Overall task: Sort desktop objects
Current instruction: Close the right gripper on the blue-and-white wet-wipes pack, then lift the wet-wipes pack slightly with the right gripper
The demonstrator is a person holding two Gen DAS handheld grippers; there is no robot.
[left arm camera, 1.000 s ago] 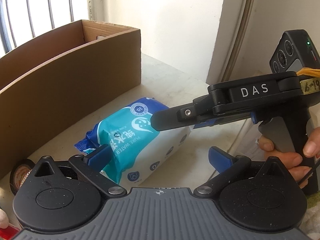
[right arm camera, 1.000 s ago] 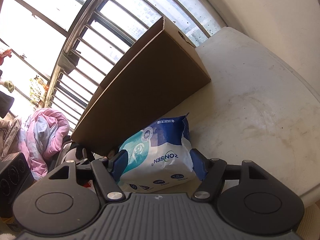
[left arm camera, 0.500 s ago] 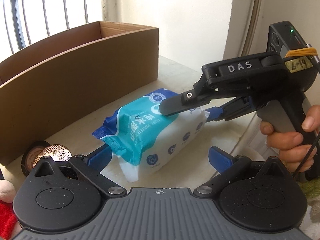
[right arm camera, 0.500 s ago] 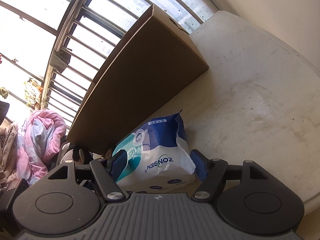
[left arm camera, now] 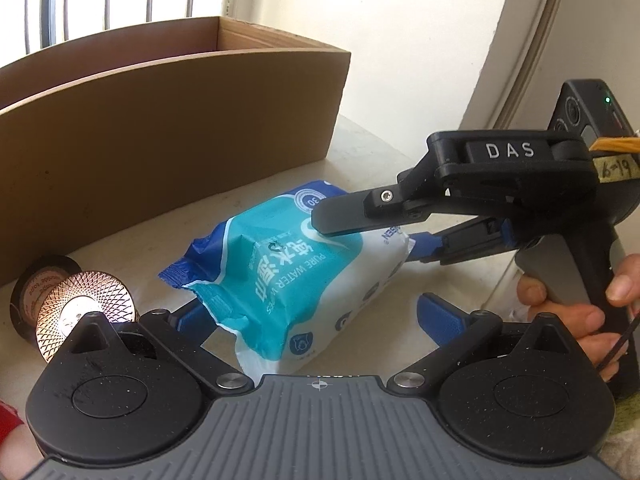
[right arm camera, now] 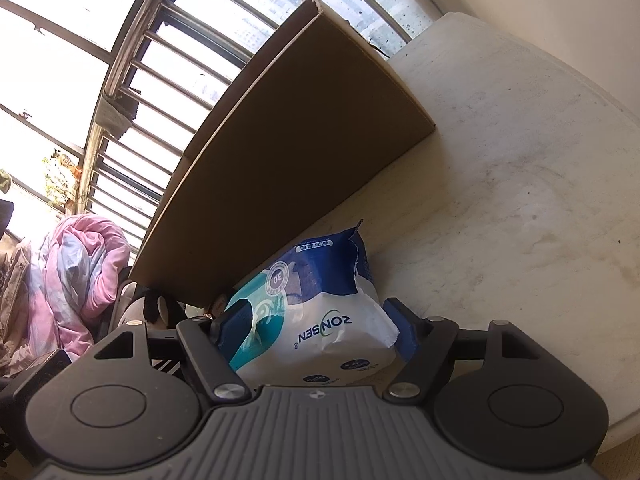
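Right tongs (right arm camera: 310,330) have just been opening a touch, wipes pack (left arm camera: 296,276) sitting between the pads, so looks like they're letting go of it. Left tongs (left arm camera: 316,316) are wide open around the pack's other end. Pack's on the table (right arm camera: 520,200) beside the cardboard box (left arm camera: 168,128), still not in it.

Left wrist view: I look down close along my fingers, toward the far cardboard box (left arm camera: 172,128).
Right wrist view: close, angled down.
Shared: wipes pack (left arm camera: 288,276) (right arm camera: 320,320), box.
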